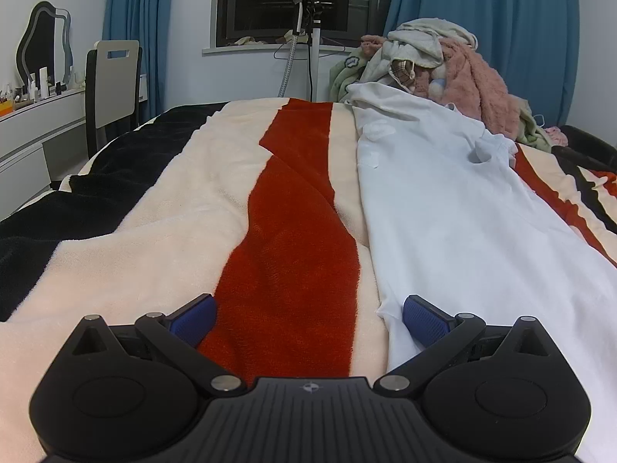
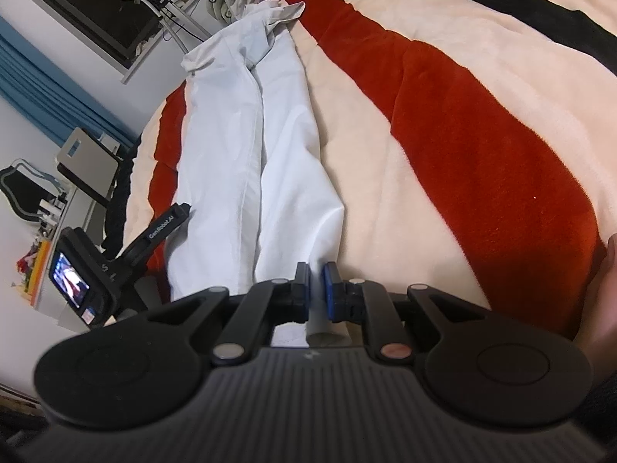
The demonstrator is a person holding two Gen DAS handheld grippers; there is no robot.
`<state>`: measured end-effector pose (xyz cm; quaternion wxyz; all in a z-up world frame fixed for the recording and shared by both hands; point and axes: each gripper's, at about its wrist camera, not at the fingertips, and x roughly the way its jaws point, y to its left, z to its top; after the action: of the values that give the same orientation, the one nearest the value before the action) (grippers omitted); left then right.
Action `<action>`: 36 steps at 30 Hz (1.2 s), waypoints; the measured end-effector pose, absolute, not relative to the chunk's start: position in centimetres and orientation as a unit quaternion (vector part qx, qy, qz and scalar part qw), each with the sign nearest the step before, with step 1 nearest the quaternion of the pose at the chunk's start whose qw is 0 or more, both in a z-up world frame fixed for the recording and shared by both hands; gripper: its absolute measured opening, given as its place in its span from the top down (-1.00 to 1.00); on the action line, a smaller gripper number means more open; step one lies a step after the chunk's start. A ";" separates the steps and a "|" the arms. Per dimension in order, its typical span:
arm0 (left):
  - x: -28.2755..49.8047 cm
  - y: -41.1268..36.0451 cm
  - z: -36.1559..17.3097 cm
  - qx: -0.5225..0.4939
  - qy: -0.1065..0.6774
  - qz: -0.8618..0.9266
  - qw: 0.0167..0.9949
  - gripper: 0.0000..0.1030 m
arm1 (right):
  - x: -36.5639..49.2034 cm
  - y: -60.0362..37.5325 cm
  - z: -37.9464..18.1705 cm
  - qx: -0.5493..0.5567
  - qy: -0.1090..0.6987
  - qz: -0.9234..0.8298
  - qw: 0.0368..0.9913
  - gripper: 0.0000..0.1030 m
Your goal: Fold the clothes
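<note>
I judge the white trousers [image 2: 254, 154] soft and limp; my right tool [image 2: 316, 281] pinches one hem, left tool [image 1: 308, 320] gapes empty beside the other.

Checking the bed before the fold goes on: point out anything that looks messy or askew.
The white trousers lie long but wrinkled, their far end bunched and twisted. Behind them a heap of unfolded clothes sits at the far edge of the bed. The striped blanket is rumpled, with a diagonal crease through its red stripe.
</note>
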<state>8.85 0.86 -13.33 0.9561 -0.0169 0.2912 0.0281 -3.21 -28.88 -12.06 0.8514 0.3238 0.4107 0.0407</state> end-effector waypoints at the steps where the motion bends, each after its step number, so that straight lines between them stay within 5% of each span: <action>1: 8.8 0.9 -13.3 -0.017 0.291 0.028 0.956 -1.00 | -3.2 -28.9 -12.1 0.324 0.411 0.040 0.851 0.77; 36: 8.7 0.8 -13.4 -0.015 0.290 0.030 0.957 -1.00 | -3.3 -27.5 -11.6 0.301 0.415 0.024 0.858 0.77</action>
<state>8.69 0.81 -13.41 0.9565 -0.0148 0.2898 0.0300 -3.31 -27.55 -11.62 0.8581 0.3014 0.4151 0.0238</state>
